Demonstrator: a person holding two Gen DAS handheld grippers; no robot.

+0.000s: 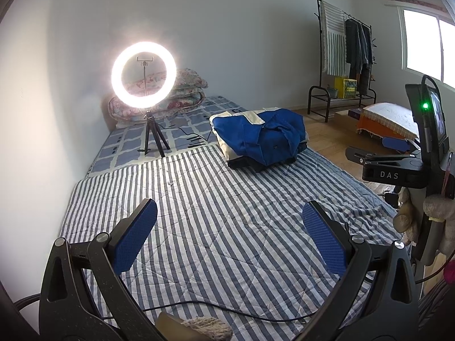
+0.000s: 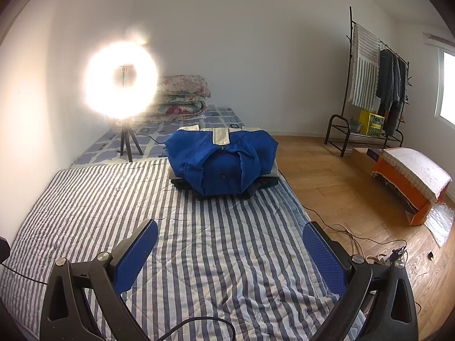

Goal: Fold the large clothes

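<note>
A folded blue garment with cream trim (image 1: 260, 136) lies on top of a small stack of dark folded clothes on the striped quilt (image 1: 204, 199). It also shows in the right wrist view (image 2: 224, 162), on the far part of the quilt (image 2: 199, 241). My left gripper (image 1: 229, 213) is open and empty, held above the quilt well short of the stack. My right gripper (image 2: 230, 234) is open and empty, also above the quilt in front of the stack. In the left wrist view the right gripper's body (image 1: 398, 167) shows at the right edge.
A lit ring light on a tripod (image 1: 145, 75) stands at the far left of the bed, by folded floral quilts (image 1: 182, 93). A clothes rack (image 2: 375, 91) and an orange stool (image 2: 412, 182) stand on the wood floor to the right. Cables (image 2: 369, 244) lie on the floor.
</note>
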